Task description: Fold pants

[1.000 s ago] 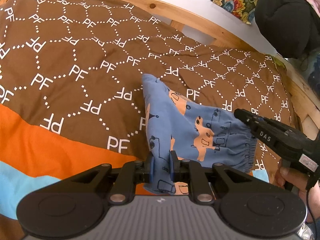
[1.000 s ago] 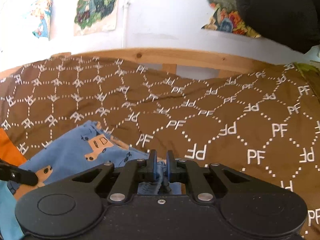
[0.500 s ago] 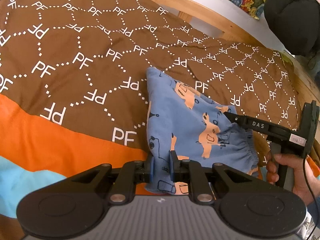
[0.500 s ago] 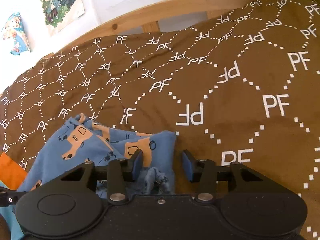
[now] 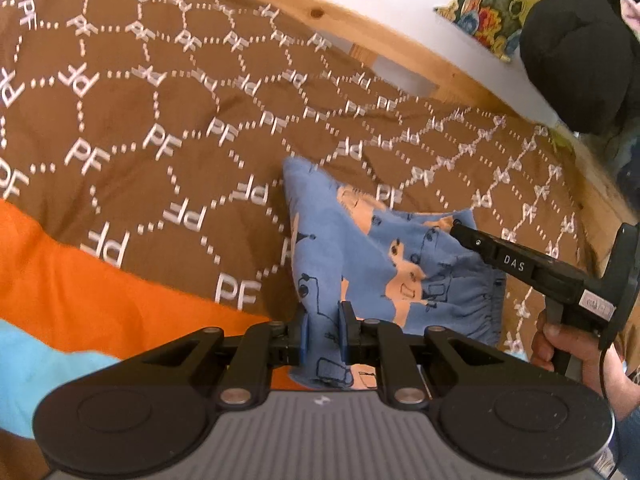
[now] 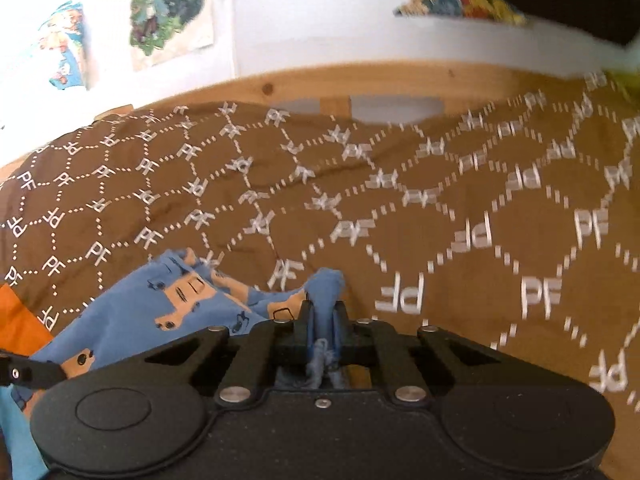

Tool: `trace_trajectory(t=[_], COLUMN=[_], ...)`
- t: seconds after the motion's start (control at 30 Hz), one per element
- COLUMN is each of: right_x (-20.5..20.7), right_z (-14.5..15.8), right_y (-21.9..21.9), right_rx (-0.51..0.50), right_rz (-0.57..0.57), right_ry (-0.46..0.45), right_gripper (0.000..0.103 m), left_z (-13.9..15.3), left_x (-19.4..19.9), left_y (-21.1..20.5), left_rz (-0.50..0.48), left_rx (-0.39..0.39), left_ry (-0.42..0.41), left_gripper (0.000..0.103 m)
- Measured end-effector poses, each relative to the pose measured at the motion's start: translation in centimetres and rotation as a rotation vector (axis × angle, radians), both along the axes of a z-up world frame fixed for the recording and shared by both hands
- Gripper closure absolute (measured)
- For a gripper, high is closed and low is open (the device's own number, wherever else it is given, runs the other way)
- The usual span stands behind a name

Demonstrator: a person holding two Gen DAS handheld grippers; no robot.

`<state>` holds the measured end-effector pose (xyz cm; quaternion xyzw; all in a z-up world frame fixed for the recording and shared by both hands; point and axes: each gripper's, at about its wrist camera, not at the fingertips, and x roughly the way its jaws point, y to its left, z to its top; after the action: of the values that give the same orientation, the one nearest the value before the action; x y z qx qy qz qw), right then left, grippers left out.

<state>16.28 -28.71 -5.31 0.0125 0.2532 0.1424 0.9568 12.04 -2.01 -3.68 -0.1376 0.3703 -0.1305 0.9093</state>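
Small blue pants (image 5: 360,256) with orange car prints lie crumpled on a brown bedspread (image 5: 160,120). My left gripper (image 5: 323,320) is shut on their near edge, with blue cloth pinched between the pads. In the right wrist view the right gripper (image 6: 323,312) has its jaws closing on a raised blue corner of the pants (image 6: 180,300), and the pads press on the cloth. The left wrist view shows that right gripper (image 5: 456,226) from the side, reaching over the waistband end, with a hand (image 5: 560,344) on its handle.
The bedspread has white "PF" lettering, an orange band (image 5: 100,300) and a light blue band (image 5: 32,368) near me. A wooden bed rail (image 6: 400,80) runs along the far side below a white wall with posters (image 6: 168,4). A black bundle (image 5: 580,60) sits at the far right.
The right gripper let go of the cloth, opened, moved to a corner of the pants and shut on it. The left gripper kept its grip and stayed in place.
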Motion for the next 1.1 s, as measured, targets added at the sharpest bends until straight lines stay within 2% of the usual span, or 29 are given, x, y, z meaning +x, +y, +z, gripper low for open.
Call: trace_trajectory(t=[0.2,0.37,0.47,0.57,0.7,0.9,1.0,1.07,1.1], right_x=[1.3,4.1,6.6,8.3,8.8,8.6,8.3,8.0,7.7], right_z=[3.6,5.0,4.6,3.3,1.8,1.5,1.7,2.0,2.1], right_y=[0.1,0.2,-0.2,-0.2,-0.5,-0.7,-0.9,-1.2,-1.4], right_rx=[-0.032,-0.09,-0.11,-0.145,-0.153,-0.15,-0.141,-0.126,-0.113], right_rz=[0.013,0.009,-0.011,-0.011,-0.019,-0.033,-0.057,-0.073,-0.079], right_ry=[-0.089,-0.136,-0.122,-0.093,-0.078,-0.072,-0.082,-0.086,-0.09], right_gripper=[0.095,0.095,0.094,0.094,0.094,0.092,0.08,0.062,0.057], left_z=[2.6,3.7,2.6,1.1,-0.2,-0.7,-0.7,-0.5,-0.3], left_x=[1.3,4.7,6.8,8.3,8.7,9.0,9.2,9.1,8.8], left_y=[-0.7,-2.0,-2.8,-3.3,-3.5,-3.1,-2.9,-2.7,-2.5], left_rz=[0.011,0.02,0.022,0.028,0.031,0.027,0.035,0.039,0.044], left_rx=[0.008,0.013,0.021,0.03,0.032,0.025,0.028,0.032,0.037], left_ry=[-0.08,-0.121,-0.114,-0.072,-0.038,-0.005,0.014,0.011,0.004], left_gripper=[0.087,0.087,0.087,0.087,0.087,0.085,0.081,0.066,0.053])
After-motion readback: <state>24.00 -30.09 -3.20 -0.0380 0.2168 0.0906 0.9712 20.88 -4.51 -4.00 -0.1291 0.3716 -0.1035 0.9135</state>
